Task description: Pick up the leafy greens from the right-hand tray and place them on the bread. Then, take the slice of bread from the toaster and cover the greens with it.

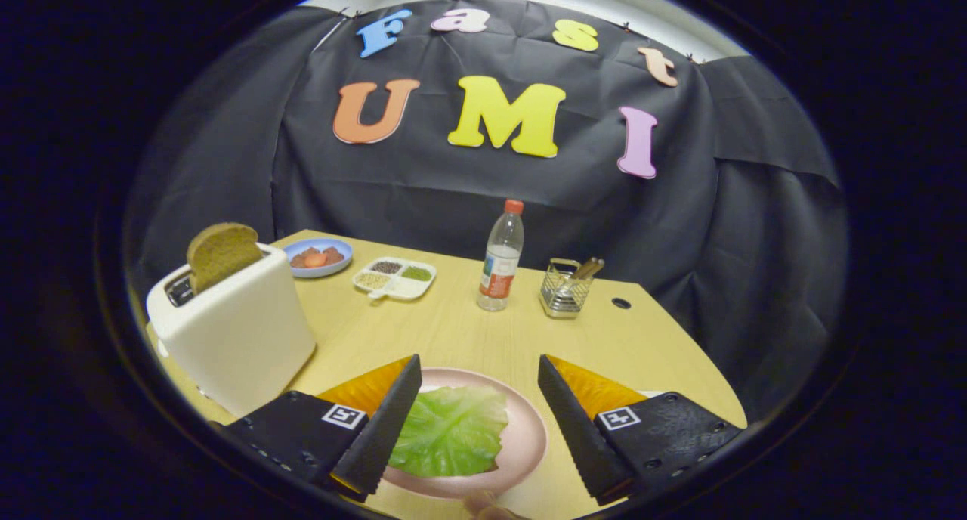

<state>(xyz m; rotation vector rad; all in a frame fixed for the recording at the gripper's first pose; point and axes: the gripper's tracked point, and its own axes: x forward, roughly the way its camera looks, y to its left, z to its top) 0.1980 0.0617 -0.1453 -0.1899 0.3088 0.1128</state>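
Gripper [477,399]: fingers spread wide, holding nothing and touching nothing, poised above the near part of the table [453,331]. Leafy greens [452,431]: one flat leaf lying between the fingers on a pink plate [529,429]; whether bread lies beneath it cannot be told. Handling, by judgement: light, soft, limp and easily torn, so any hold is best taken gently at an edge. Slice of bread [221,254]: brown, standing upright in the slot of a white toaster [234,331], to the left of the fingers and just beyond the left one. Handling, by judgement: light, fairly stiff but crumbly; the exposed upper half offers the place to pinch, across its flat faces, then lift straight up. Further items, far side: blue dish [321,257] of reddish pieces beside the toaster; white divided tray [394,278] of seeds or grains; clear bottle [501,257] with red cap; wire basket [565,288] to its right.
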